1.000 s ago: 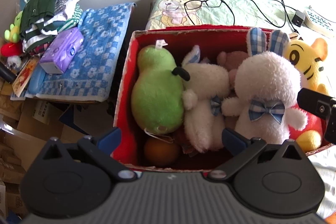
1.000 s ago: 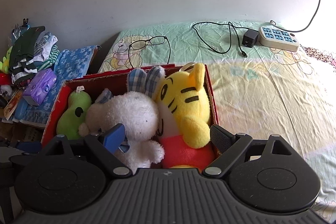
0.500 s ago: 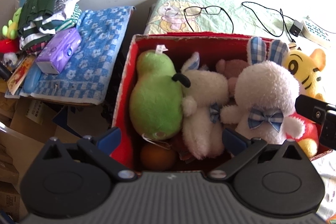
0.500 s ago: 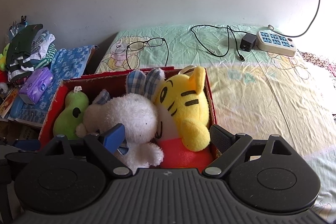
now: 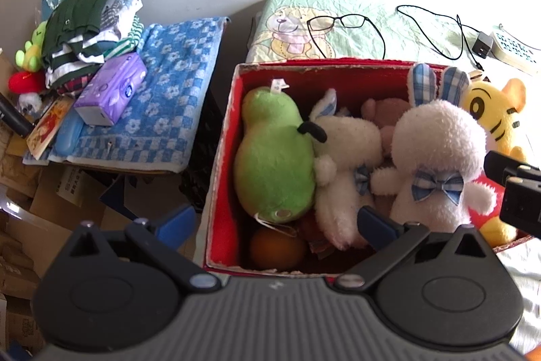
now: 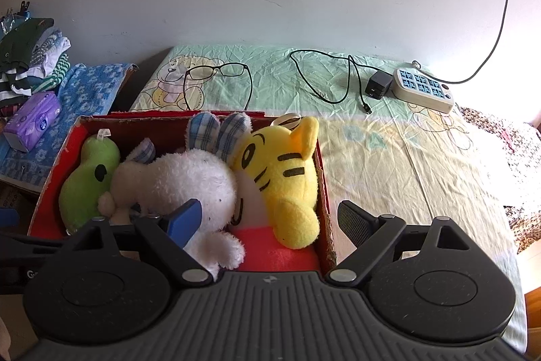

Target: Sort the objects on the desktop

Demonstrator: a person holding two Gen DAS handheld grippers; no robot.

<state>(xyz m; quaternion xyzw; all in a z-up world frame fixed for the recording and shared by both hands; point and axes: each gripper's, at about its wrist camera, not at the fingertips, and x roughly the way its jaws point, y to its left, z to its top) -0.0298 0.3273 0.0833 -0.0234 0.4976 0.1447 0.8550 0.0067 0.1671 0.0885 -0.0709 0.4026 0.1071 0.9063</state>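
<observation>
A red box (image 5: 219, 164) (image 6: 50, 178) on the bed holds plush toys: a green pear (image 5: 274, 158) (image 6: 84, 185), a white rabbit lying down (image 5: 341, 171), a white rabbit with plaid ears (image 5: 439, 158) (image 6: 189, 181), a yellow tiger (image 5: 493, 114) (image 6: 284, 171) and an orange ball (image 5: 277, 247). My left gripper (image 5: 275, 224) is open and empty above the box's near edge. My right gripper (image 6: 268, 220) is open and empty over the tiger; it also shows at the left wrist view's right edge (image 5: 517, 188).
Black glasses (image 5: 338, 22) (image 6: 216, 71), a black cable with charger (image 6: 377, 83) and a white power strip (image 6: 424, 87) lie on the green sheet. Left of the box, a blue towel (image 5: 175, 97) carries a purple tissue pack (image 5: 111, 88) and folded clothes (image 5: 84, 29). Cardboard boxes (image 5: 50, 202) lie below.
Both grippers have drawn back and risen slightly; the box and toys sit a little lower and farther in both views. Nothing was grasped.
</observation>
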